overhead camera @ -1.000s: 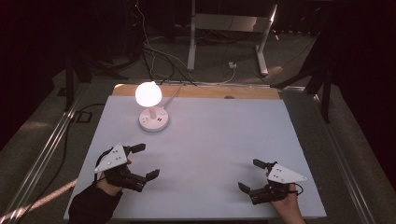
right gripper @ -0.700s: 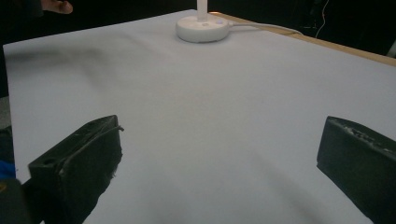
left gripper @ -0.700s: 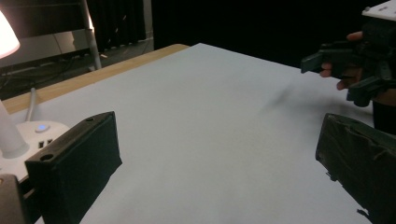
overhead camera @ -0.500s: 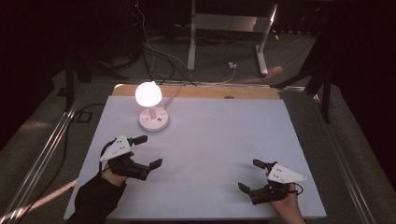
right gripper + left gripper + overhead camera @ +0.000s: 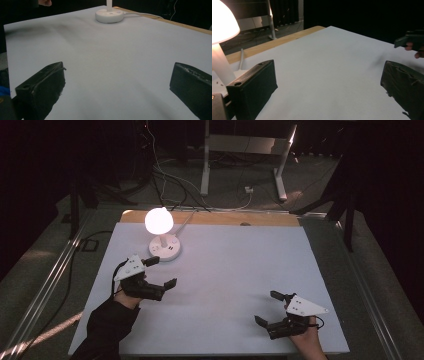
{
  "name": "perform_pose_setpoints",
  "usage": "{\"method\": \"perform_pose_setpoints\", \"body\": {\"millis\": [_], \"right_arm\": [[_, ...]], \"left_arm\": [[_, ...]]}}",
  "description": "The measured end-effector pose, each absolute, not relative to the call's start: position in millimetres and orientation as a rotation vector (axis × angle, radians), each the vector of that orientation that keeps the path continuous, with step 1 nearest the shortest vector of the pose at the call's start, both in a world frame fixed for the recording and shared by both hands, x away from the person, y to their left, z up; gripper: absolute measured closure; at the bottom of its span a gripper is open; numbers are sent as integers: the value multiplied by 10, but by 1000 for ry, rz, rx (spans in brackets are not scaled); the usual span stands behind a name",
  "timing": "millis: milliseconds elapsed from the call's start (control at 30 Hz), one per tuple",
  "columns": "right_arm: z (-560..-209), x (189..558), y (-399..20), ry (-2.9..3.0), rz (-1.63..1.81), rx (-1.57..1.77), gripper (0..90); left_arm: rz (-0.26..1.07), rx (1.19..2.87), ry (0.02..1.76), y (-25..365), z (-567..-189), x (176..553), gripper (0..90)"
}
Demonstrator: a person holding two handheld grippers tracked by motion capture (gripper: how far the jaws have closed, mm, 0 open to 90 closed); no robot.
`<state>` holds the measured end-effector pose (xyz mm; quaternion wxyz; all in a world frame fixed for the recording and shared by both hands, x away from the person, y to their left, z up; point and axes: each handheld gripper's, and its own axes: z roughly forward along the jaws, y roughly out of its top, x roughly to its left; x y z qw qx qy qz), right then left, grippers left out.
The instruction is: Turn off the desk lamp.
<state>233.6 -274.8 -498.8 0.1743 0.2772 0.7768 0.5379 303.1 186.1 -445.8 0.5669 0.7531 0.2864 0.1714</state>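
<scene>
Over the last second we carry our left gripper, fingers spread wide and empty, up the tabletop until it sits just beside the lit lamp, probably reaching for it, while our right gripper, also wide open, stays put near the front edge.

High view: fixed above the person's side, facing forward and down, far enough to take in the whole white table, both held grippers and the floor beyond.

Left gripper view: mounted low on the left gripper, close above the tabletop, looking between its jaws across the table toward the right gripper; the lit lamp stands very near at left.

Right gripper view: equally low, on the right gripper, facing the lamp's base at the far corner.

All three views share the lamp and the table's middle.
</scene>
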Motion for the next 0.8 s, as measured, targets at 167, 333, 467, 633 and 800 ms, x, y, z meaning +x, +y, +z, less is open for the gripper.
{"method": "perform_pose_setpoints", "body": {"millis": [167,333,467,633,800], "right_arm": [[-4987,2335,-2748,2202,1525,785,0],[-4988,2337,-2749,2203,1528,787,0],[-4989,2336,-2748,2204,1531,787,0],[-4992,2338,-2751,2205,1531,788,0],[-4992,2336,-2746,2206,1535,789,0]], "left_arm": [[414,1751,728,1862,-4489,3148,10],[416,1748,787,1857,-4534,3274,10],[427,1730,841,1880,-4562,3406,11],[462,1734,878,1901,-4601,3501,11],[503,1698,948,1940,-4658,3607,11]]}}
